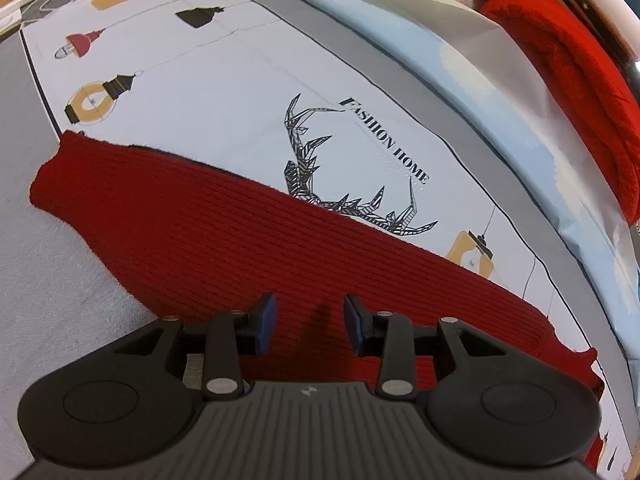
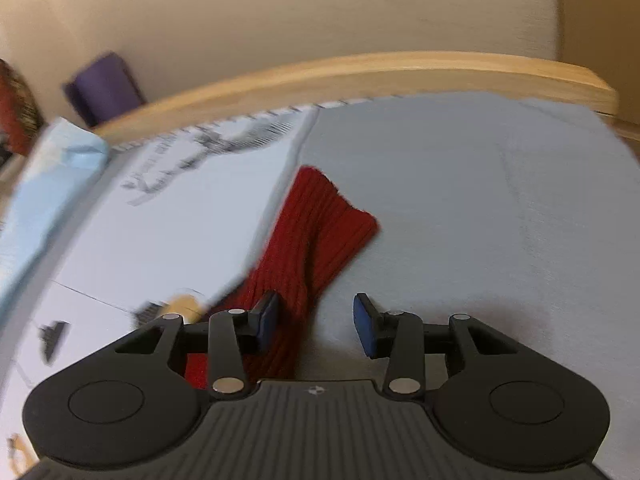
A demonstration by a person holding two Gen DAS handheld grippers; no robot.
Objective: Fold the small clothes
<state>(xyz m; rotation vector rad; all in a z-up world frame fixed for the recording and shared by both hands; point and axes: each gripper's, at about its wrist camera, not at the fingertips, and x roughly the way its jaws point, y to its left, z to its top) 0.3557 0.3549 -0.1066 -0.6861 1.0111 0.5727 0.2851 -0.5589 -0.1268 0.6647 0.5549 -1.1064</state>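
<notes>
The grey printed tablecloth [image 1: 224,92] carries the dark red ribbed knit garment [image 1: 224,240], its long axis running from left of frame down to lower right. It lies directly under the left gripper [image 1: 310,322], jaws part open, empty. The right gripper [image 2: 316,322], equally parted and empty, hangs beside its narrow end [image 2: 320,216].

Sweater [image 1: 224,236] flat on cloth [image 1: 224,92]
</notes>
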